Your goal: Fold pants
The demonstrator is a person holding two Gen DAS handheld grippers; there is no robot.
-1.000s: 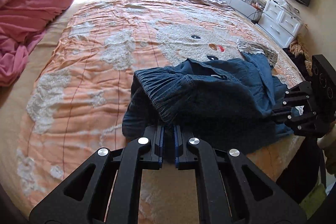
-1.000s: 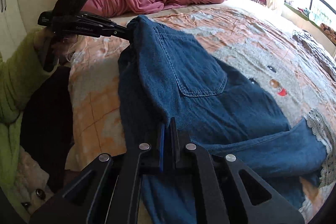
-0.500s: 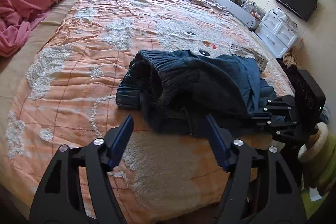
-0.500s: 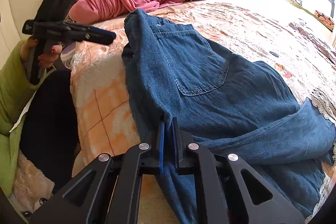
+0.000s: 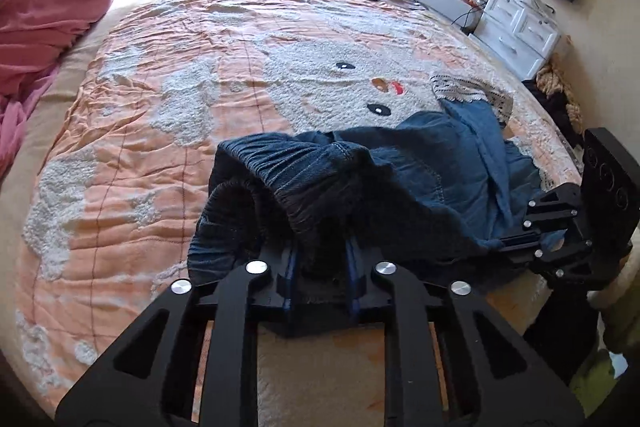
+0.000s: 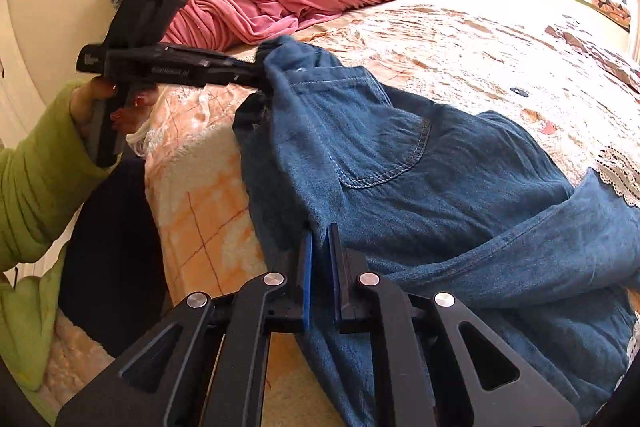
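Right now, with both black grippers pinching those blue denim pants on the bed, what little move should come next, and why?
Probably lift both ends together and draw them apart. The left gripper clamps the bunched elastic waistband, the right gripper a side edge, yet the blue denim pants lie rumpled on the orange quilted bedspread, too creased to fold.

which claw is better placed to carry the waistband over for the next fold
Left, probably. The left claw is closed on the bunched waistband of the pants, with open bedspread ahead. The right claw pinches the pants' near side edge, better suited to anchoring.
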